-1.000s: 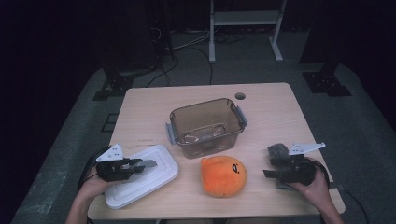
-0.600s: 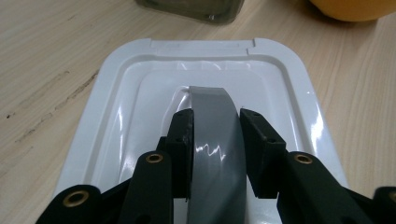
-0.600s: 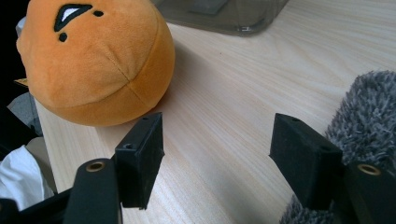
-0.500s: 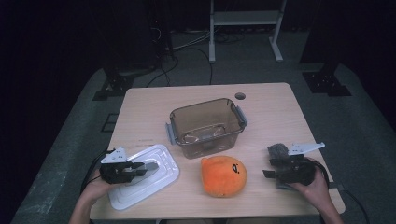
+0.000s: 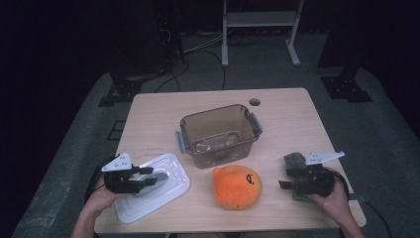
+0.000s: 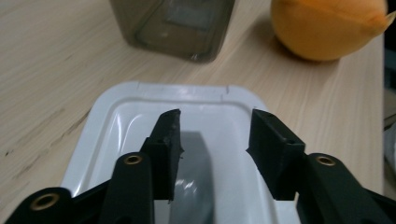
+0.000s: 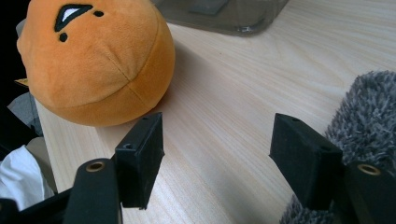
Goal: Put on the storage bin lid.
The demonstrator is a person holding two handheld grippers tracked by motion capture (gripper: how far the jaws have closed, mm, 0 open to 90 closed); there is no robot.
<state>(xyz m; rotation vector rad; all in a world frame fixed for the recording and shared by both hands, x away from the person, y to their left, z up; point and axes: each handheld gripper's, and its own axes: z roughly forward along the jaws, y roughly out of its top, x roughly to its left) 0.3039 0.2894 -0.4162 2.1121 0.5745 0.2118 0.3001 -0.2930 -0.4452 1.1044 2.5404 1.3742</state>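
A white lid lies flat at the table's front left. My left gripper hovers over its near end, and its jaws have just been opening. In the left gripper view the gripper stands apart above the lid, with nothing pressed between its pads. An orange plush ball sits at the front centre, just before a clear brown container. My right gripper rests at the front right, pointing at the plush. It is open over bare wood, with the plush ahead on its left.
A grey fuzzy object lies against the right gripper, seen close by its right jaw. The container and plush lie beyond the lid. A round hole marks the table's far side.
The left gripper's jaws have spread apart over the lid. The right hand and the plush have stayed where they were.
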